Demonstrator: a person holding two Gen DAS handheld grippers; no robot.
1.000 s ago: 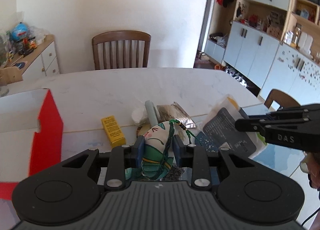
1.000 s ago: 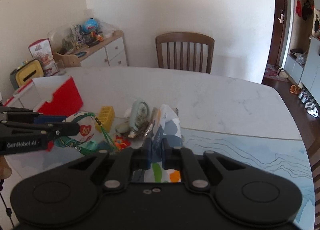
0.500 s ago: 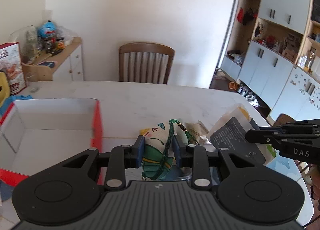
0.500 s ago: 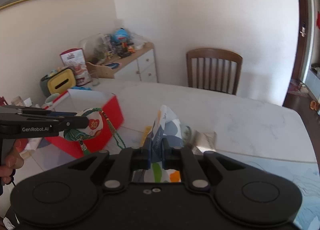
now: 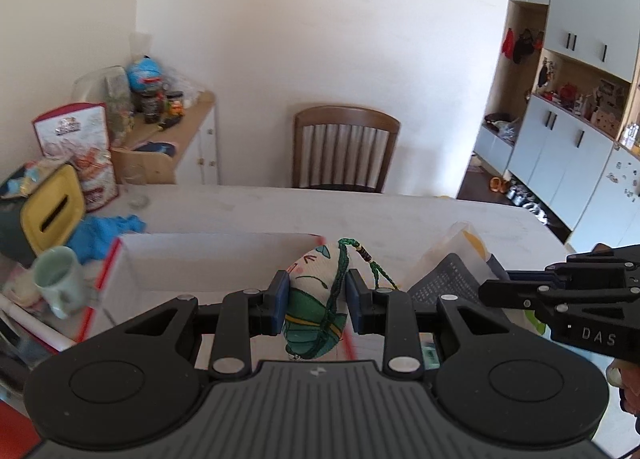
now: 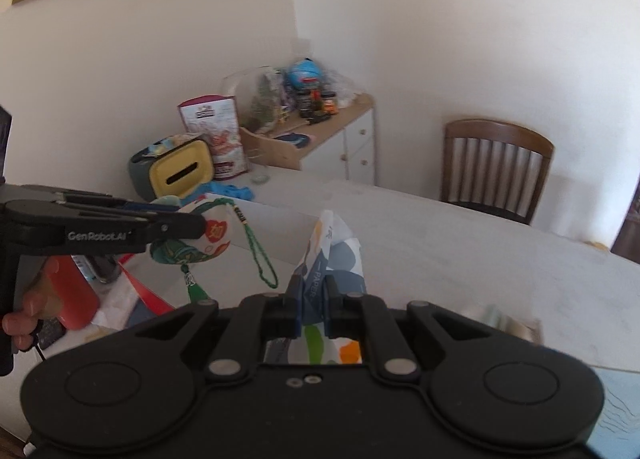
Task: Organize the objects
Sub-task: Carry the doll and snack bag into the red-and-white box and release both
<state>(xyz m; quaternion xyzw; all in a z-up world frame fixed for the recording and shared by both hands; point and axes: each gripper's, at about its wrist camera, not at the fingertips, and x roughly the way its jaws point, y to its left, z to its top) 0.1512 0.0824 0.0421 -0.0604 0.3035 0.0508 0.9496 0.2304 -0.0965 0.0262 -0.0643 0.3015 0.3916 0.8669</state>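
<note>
My left gripper (image 5: 316, 301) is shut on a cloth sachet (image 5: 314, 305), white and green with a green cord, held in the air above the right edge of a red box with a white inside (image 5: 208, 263). The sachet also shows in the right wrist view (image 6: 188, 243), with the left gripper (image 6: 176, 225) around it. My right gripper (image 6: 312, 303) is shut on a patterned paper tissue pack (image 6: 332, 255), held up over the table. In the left wrist view the right gripper (image 5: 496, 291) holds that pack (image 5: 452, 279) just right of the sachet.
A white marble table (image 5: 400, 215) carries the box, a pale green mug (image 5: 56, 279), blue gloves (image 5: 104, 229) and a yellow-faced tissue holder (image 5: 48, 211) at its left end. A wooden chair (image 5: 344, 147) stands behind. A cluttered sideboard (image 6: 320, 131) lines the left wall.
Both grippers have swung left with their loads. The red box has come under the left gripper, and the pile of items on the table has dropped out of view.
</note>
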